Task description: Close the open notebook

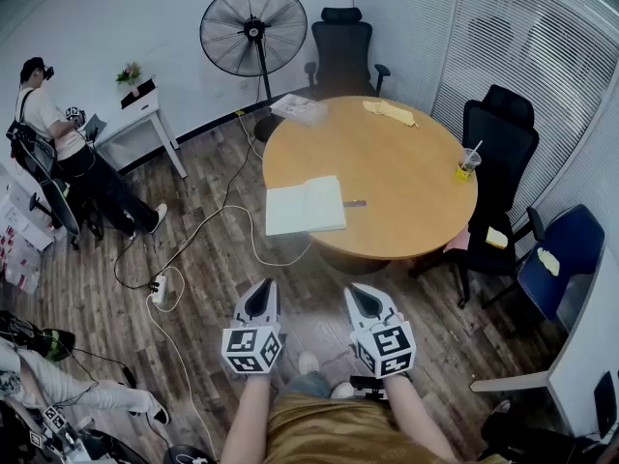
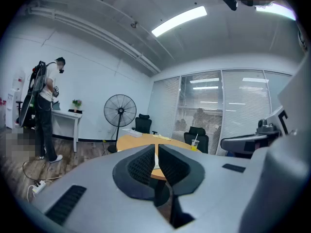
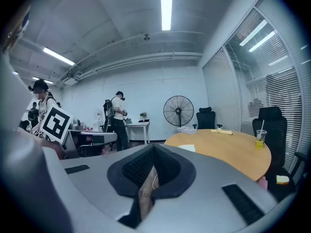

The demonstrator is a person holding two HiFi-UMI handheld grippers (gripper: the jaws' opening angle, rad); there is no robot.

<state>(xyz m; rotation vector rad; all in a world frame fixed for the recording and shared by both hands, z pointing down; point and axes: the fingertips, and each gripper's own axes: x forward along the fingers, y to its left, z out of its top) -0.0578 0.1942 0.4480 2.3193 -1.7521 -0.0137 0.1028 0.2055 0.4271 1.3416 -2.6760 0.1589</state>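
Lying open and flat, the white-paged notebook (image 1: 306,206) rests near the front edge of the round wooden table (image 1: 406,177), with nothing touching it.
A small dark object (image 1: 355,202) sits just beside its right page, and a clear cup of yellow drink (image 1: 467,165) stands well apart, toward the table's right edge. The left gripper (image 1: 260,293) and the right gripper (image 1: 362,296) hover short of the table over the wood-plank floor (image 1: 106,298), each with its jaws pressed together and holding nothing.
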